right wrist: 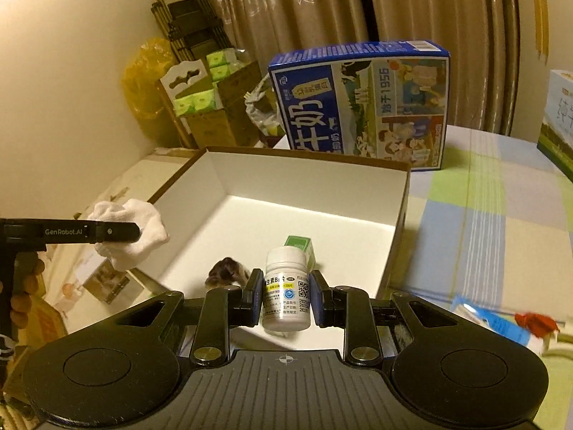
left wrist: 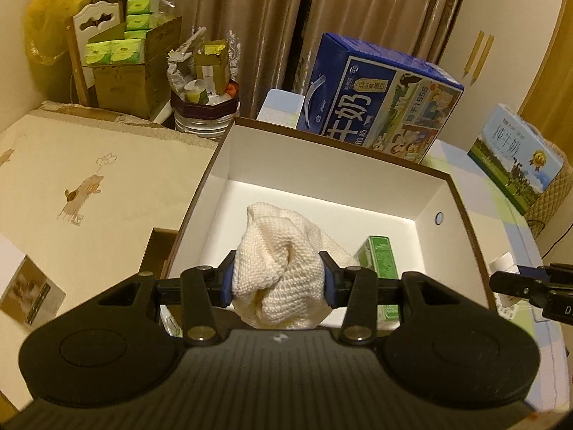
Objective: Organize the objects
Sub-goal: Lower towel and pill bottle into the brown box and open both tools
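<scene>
While both claws are loaded, the big open white cardboard box with a brown rim (left wrist: pixel 322 165) is seen lying on the checked tablecloth (right wrist: pixel 483 215), a small green carton (left wrist: pixel 381 256) already inside. Over its near left edge, a soft cream knitted cloth (left wrist: pixel 283 261) is pinched, bunched, by the left gripper (left wrist: pixel 277 279); light and floppy, it is best taken mid-bundle. A small white plastic pill bottle (right wrist: pixel 286 286) is squeezed at its label by the right gripper (right wrist: pixel 285 297) above the box floor: rigid, smooth, judged slippery.
</scene>
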Tool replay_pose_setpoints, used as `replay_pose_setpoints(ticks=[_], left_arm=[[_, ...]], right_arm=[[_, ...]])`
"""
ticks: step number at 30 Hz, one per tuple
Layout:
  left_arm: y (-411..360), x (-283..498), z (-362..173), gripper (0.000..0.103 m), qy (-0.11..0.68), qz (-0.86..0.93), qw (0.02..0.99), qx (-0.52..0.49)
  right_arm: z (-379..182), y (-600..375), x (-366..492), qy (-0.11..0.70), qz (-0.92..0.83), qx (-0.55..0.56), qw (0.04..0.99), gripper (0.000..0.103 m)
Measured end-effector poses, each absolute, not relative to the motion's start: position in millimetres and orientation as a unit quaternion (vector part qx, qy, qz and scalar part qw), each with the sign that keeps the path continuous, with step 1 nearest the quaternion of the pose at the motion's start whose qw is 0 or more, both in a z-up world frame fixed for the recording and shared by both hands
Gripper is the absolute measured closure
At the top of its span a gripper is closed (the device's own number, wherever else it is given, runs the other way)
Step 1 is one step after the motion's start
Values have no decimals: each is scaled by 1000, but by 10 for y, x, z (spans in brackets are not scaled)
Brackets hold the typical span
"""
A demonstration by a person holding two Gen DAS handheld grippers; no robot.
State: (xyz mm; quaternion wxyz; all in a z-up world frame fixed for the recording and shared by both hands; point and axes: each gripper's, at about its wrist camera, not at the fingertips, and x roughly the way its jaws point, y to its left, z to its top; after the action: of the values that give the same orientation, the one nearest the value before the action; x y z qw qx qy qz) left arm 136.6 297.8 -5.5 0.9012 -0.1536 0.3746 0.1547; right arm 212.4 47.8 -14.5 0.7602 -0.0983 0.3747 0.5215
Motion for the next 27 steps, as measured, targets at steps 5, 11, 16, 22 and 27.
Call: replay_pose_setpoints(ticks=[5, 11, 16, 22, 27], left_arm=[[3113, 1653, -233, 62, 412, 155, 886, -146], [3215, 1889, -511, 62, 462, 158, 862, -133], [3263, 2022, -691, 62, 497, 156, 844, -125], [3258, 2127, -777, 61, 522, 141, 834, -113], [3246, 2204, -771, 53, 522, 131, 836, -102]], right_arm=[[-246, 703, 2195, 380, 508, -123, 763, 79], [-469, 903, 2292, 401, 489, -150, 760, 79], [-594, 1017, 2358, 416, 476, -171, 756, 79], [-663, 1123, 2423, 424, 467, -191, 752, 79], [-679, 1170, 2468, 426, 464, -196, 752, 79]])
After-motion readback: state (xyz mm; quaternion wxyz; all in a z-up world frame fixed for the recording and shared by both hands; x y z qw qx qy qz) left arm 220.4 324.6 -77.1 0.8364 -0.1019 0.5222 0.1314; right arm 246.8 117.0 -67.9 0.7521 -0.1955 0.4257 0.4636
